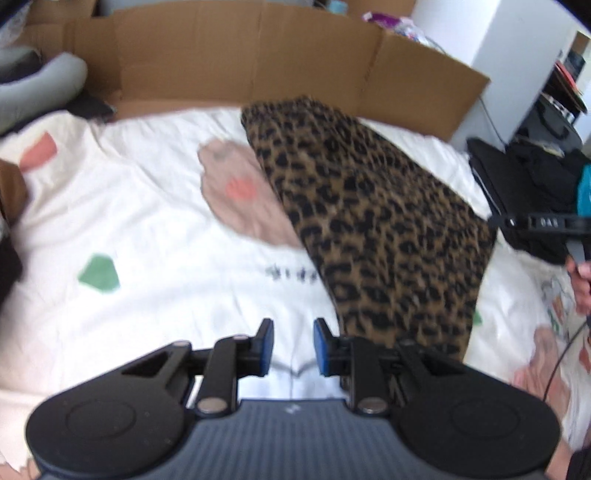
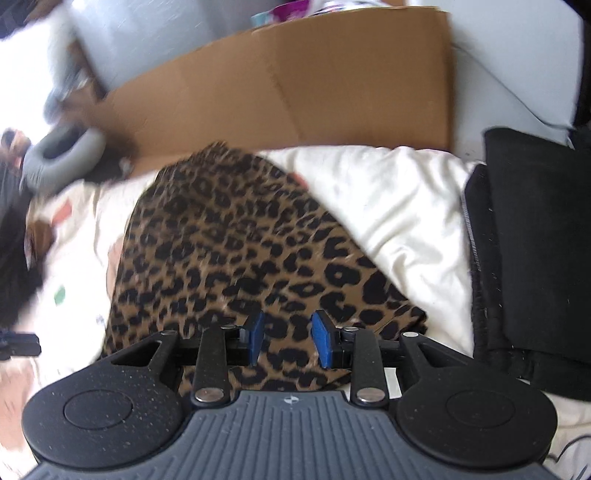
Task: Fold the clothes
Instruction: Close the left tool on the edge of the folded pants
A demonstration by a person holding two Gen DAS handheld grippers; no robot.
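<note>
A leopard-print garment [image 1: 369, 221] lies as a long folded strip on the white printed bedsheet [image 1: 147, 221], running from the far cardboard toward me. My left gripper [image 1: 293, 345] hangs open over bare sheet just left of the garment's near end, nothing between its blue pads. In the right wrist view the same garment [image 2: 229, 251] fills the middle, and my right gripper [image 2: 287, 338] hovers open above its near edge, holding nothing. The right gripper's black body [image 1: 543, 223] and a hand [image 1: 583, 284] show at the right edge of the left wrist view.
A flattened cardboard sheet [image 1: 258, 62] stands along the bed's far side. A grey neck pillow [image 1: 33, 88] lies at the far left. Black clothing [image 2: 532, 236] is piled at the right edge of the bed. A white wall [image 1: 491, 33] rises beyond.
</note>
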